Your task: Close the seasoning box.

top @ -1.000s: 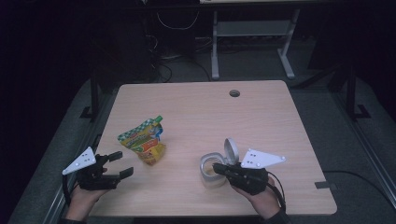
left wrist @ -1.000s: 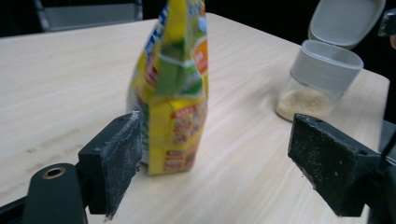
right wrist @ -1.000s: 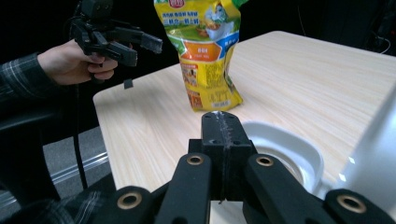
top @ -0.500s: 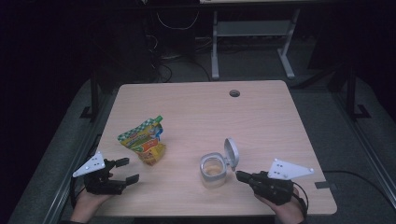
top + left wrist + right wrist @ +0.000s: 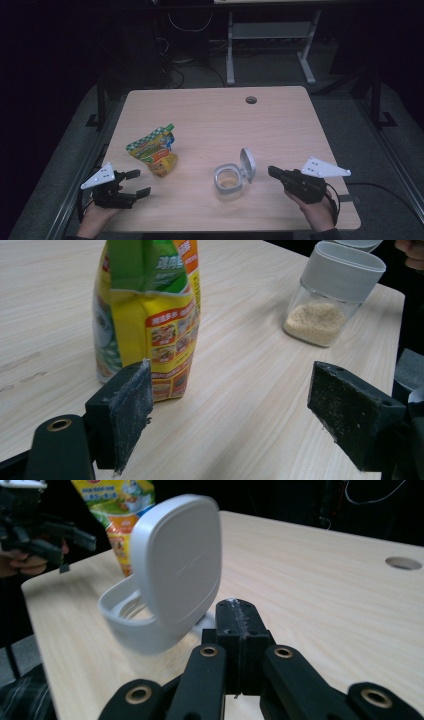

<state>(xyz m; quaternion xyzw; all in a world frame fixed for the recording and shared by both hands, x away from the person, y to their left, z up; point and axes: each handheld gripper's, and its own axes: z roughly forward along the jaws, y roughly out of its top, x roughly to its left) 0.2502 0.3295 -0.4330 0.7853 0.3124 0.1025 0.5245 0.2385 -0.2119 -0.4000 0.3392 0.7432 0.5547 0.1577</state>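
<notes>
A clear plastic jar with a hinged grey flip lid is shown standing upright near the front edge of the desk, right of its middle. The lid is swung up and back on its hinge, so the mouth is left open toward the pouch; a shallow layer of pale granules is seen at the bottom. The right gripper is held just beside the jar on its hinge side, apart from it, with its jaws pressed together on nothing, a posture judged suited to nudging the lid rather than grasping it. A yellow-and-green seasoning pouch is seen propped upright toward the front left corner, well apart from the jar, presumably as the source for refilling. The left gripper is held near the front left corner with its jaws spread wide, aimed at the pouch but not touching it, probably ready to take it.
</notes>
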